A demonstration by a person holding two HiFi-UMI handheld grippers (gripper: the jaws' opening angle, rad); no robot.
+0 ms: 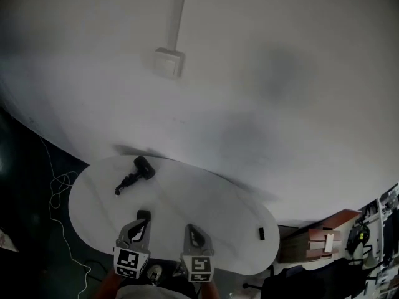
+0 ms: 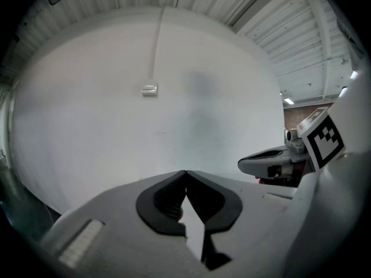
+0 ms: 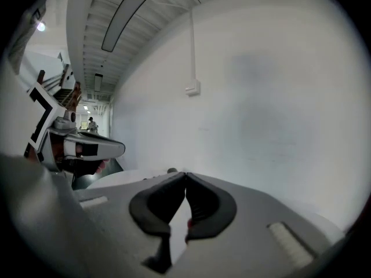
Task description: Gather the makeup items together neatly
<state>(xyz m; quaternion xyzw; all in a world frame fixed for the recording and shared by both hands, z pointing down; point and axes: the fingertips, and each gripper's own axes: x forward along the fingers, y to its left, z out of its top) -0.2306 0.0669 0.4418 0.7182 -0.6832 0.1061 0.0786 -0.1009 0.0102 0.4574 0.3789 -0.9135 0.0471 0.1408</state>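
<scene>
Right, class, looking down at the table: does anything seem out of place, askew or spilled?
Nothing is spilled or broken, but the items lie far apart on the table: a long dark item askew at its far left, a small dark item alone near its right edge.

Left claw (image 1: 140,223) and right claw (image 1: 189,228) pale grey, black inner pads (image 2: 168,198), cubes (image 1: 127,262) with black-and-white square markers

Bare industrial-type workroom or lab, not a home. Large blank white wall (image 1: 262,73), with surface conduit (image 1: 181,11) dropping to a small wall box (image 1: 169,62). Ribbed metal ceiling (image 3: 87,33) carrying a long strip light (image 3: 128,13). Lit corridor (image 3: 90,112) off to one side. Dark floor (image 1: 25,185) with a loose white cable (image 1: 59,189). Single white oval counter (image 1: 206,210), with wooden furniture (image 1: 315,242) just beside it.
</scene>
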